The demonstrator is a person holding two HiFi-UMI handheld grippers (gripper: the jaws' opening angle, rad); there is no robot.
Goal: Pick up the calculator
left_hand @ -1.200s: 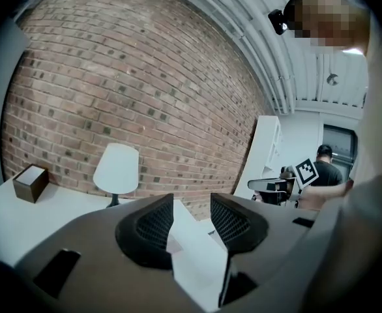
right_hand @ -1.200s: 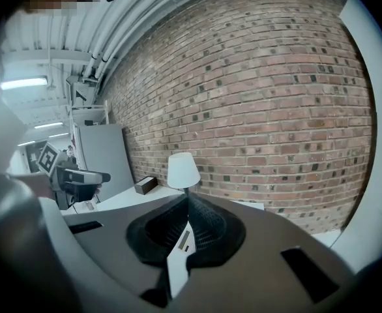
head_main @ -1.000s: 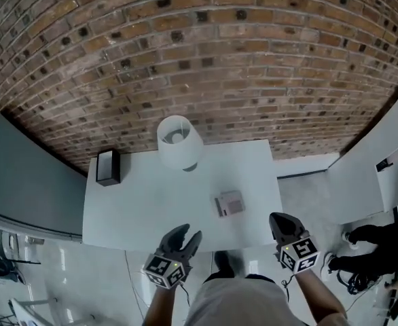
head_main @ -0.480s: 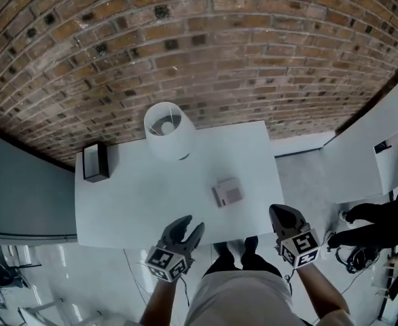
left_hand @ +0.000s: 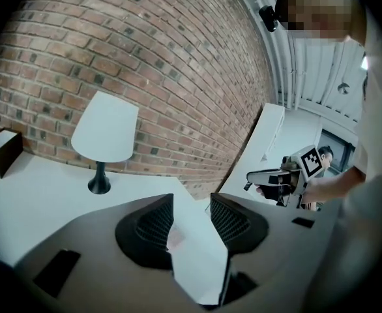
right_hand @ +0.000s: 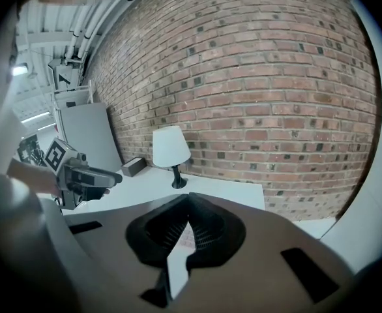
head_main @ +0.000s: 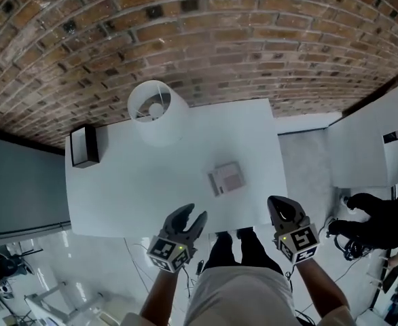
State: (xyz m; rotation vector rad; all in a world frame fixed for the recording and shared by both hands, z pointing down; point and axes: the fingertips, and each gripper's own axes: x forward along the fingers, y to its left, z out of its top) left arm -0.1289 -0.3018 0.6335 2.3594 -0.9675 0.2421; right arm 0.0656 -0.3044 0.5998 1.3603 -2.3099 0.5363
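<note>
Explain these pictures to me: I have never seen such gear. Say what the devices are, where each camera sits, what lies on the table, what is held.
There is no robot: a person holds a two-jaw gripper in each hand. One picture comes from a camera on the person's head, looking down; the other two from cameras riding on the grippers, looking along their jaws. On the white table stand a lamp and a dark box; a calculator lies nearer the person. The left gripper has its jaws apart, the right gripper has them together. Neither holds anything; both hover short of the calculator.
</note>
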